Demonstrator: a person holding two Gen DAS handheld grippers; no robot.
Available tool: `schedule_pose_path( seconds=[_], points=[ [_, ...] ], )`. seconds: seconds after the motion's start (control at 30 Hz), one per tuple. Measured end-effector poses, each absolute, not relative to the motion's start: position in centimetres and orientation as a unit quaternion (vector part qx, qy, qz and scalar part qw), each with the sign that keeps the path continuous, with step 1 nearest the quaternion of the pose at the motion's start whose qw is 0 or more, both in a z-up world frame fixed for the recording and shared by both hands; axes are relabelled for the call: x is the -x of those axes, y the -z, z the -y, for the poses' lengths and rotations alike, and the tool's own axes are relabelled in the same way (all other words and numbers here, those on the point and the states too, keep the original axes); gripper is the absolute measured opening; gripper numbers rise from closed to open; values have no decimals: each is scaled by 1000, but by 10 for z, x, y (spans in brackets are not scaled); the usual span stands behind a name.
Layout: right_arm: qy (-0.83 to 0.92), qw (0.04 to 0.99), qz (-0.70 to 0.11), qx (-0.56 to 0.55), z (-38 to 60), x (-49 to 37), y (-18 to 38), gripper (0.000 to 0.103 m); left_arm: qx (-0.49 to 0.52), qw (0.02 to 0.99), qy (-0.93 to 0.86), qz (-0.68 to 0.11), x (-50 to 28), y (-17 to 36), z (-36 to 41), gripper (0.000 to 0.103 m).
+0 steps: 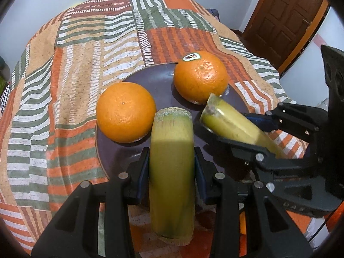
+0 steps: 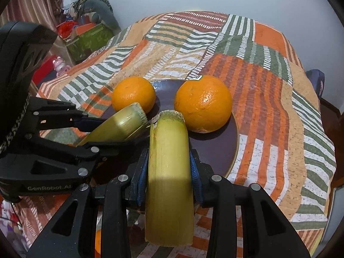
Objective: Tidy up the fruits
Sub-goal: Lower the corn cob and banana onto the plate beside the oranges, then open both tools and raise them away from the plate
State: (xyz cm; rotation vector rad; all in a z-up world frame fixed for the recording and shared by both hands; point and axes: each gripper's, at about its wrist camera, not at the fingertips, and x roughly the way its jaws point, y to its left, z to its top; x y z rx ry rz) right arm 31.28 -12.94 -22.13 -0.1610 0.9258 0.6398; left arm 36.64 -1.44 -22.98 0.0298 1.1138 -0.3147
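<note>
Two grippers each clamp a yellow-green sugarcane piece above a dark plate (image 1: 159, 79) on a patchwork-covered worktop (image 1: 64, 86). The left gripper (image 1: 172, 172) pinches the left cane piece (image 1: 171, 150), pointing toward 12 o'clock. The right gripper (image 1: 240, 129), at 3 o'clock, clamps the right cane piece (image 1: 228, 120), pointing toward 10 o'clock. A plain orange (image 1: 125, 111) sits at 11 o'clock, touching the plate's rim. A stickered orange (image 1: 201, 77) sits at 1 o'clock.
</note>
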Motion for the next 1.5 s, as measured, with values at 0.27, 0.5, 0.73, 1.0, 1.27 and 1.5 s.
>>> schedule_pose_path(
  seconds=[0.27, 0.5, 0.73, 1.0, 1.27, 1.5],
  points=[
    [-308, 835, -450, 73, 127, -320, 226, 33, -29, 840, 148, -520, -372, 231, 18, 38],
    [-307, 836, -449, 74, 127, -321, 227, 33, -19, 834, 152, -530, -378, 236, 17, 38],
    [-304, 837, -449, 78, 125, -319, 226, 34, -31, 835, 140, -531, -375, 232, 16, 43],
    [-302, 848, -428, 76, 127, -309, 212, 40, -23, 850, 132, -510, -360, 213, 8, 47],
    [-289, 868, -400, 61, 136, -290, 184, 43, -23, 875, 123, -468, -330, 172, 1, 55],
    [-276, 883, -377, 44, 146, -271, 158, 43, -25, 894, 120, -431, -292, 135, -6, 55]
  ],
)
